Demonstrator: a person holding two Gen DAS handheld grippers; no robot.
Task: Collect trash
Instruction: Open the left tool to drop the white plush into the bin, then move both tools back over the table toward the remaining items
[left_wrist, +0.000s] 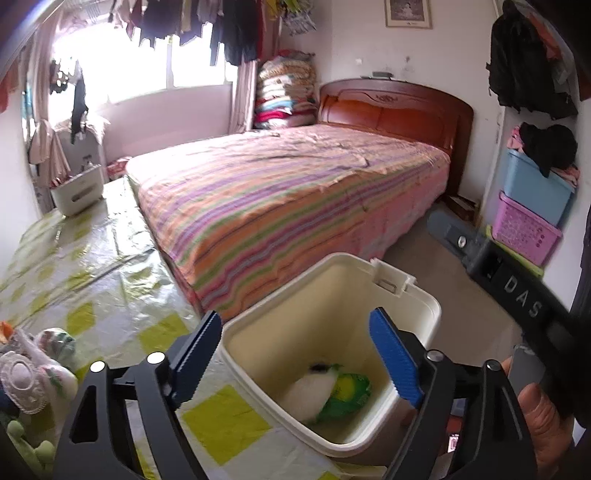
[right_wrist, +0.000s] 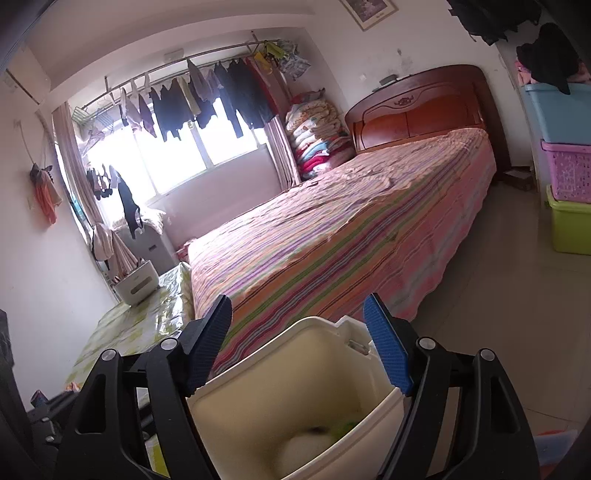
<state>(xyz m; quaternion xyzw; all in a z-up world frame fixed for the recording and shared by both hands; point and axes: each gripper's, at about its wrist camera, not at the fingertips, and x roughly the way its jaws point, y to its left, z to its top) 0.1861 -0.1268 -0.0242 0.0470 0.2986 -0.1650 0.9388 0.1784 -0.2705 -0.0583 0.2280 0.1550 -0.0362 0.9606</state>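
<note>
Both hand-held grippers, the left gripper (left_wrist: 291, 356) and right gripper (right_wrist: 304, 341), hover with jaws spread and empty over the cream plastic waste bin (left_wrist: 424, 310), where a green-and-white crumpled wrapper (left_wrist: 332, 397) lies on the bottom; best lift clear without knocking the rim.

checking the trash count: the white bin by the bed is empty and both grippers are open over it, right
Not quite: the bin is not empty. The left wrist view shows a white wad and a green wrapper at its bottom. The rest holds: it stands by the bed, and the left gripper and right gripper are both open over it, nothing between their fingers.
</note>
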